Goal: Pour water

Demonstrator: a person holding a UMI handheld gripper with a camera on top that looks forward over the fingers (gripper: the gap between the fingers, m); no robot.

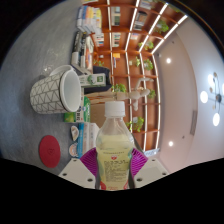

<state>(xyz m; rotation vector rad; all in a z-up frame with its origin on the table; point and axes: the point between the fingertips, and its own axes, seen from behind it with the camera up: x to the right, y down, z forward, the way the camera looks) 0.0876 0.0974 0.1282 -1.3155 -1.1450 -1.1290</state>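
A clear plastic bottle with a white cap, pale yellowish liquid and a red-and-white label stands between my fingers. My gripper is shut on the bottle, the magenta pads pressing its sides. The whole view is tilted, with the bottle's cap pointing toward a white mug with a dark line pattern. The mug lies up and to the left of the cap, its open mouth facing the bottle, apart from it. The bottle's base is hidden below the fingers.
A round red coaster lies on the grey table left of the fingers. Small green-labelled packets sit between mug and bottle. Wooden shelves with goods and bright ceiling lights fill the background.
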